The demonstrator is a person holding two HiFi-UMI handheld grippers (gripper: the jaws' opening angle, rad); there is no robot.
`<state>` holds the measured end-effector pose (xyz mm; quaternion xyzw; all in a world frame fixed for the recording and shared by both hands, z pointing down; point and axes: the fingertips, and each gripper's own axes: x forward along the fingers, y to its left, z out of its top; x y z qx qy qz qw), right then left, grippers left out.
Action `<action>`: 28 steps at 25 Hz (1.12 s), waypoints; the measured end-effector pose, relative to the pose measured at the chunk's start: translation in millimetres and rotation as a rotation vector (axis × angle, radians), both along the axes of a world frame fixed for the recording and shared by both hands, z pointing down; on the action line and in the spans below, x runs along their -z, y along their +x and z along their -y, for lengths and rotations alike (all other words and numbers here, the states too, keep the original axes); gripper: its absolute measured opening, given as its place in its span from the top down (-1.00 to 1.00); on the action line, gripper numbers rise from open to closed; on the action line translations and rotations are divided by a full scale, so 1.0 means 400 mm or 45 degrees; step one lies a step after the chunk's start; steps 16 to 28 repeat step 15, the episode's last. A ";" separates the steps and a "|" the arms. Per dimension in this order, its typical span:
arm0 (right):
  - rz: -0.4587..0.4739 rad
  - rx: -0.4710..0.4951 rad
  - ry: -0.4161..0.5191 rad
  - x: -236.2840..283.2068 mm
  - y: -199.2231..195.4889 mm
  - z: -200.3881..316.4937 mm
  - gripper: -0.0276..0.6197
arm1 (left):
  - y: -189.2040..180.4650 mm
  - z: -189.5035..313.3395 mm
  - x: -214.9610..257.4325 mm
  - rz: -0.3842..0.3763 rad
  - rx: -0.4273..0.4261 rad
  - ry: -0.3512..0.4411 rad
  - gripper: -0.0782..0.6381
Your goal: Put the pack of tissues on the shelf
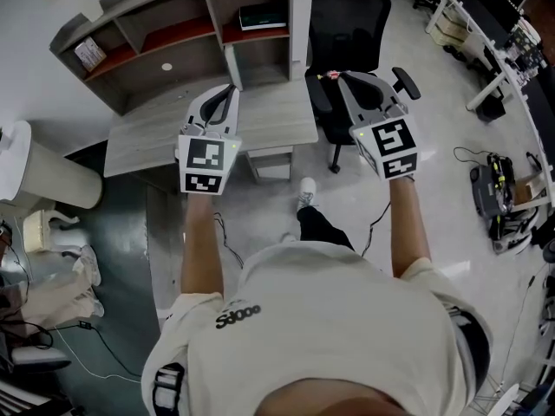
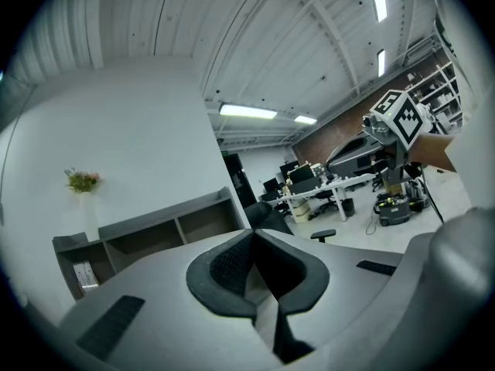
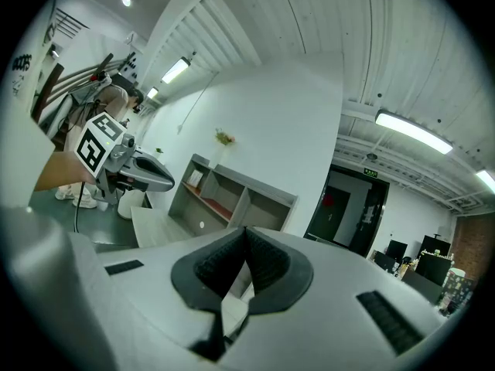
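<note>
All but finishing, seemingly: holding left gripper [image 1: 228, 90] and right gripper [image 1: 343, 78] fingers shut, empty, eyeing a small pack [image 1: 89, 53] shelved ahead-left of them.

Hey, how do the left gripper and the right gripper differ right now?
In the head view the left gripper overlaps the grey desk, the right gripper the black office chair. The left gripper's marker cube sits nearly square in that picture; the right gripper's cube looks more turned. Both are shut, with nothing between their jaws.

No legible text or labels.
</note>
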<state>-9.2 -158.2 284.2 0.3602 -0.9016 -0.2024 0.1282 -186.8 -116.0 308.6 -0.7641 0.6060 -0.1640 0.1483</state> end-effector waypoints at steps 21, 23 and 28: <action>-0.021 -0.011 -0.019 0.004 -0.009 0.011 0.90 | -0.017 0.031 0.027 0.006 -0.019 0.023 0.73; -0.021 -0.011 -0.019 0.004 -0.009 0.011 0.90 | -0.017 0.031 0.027 0.006 -0.019 0.023 0.73; -0.021 -0.011 -0.019 0.004 -0.009 0.011 0.90 | -0.017 0.031 0.027 0.006 -0.019 0.023 0.73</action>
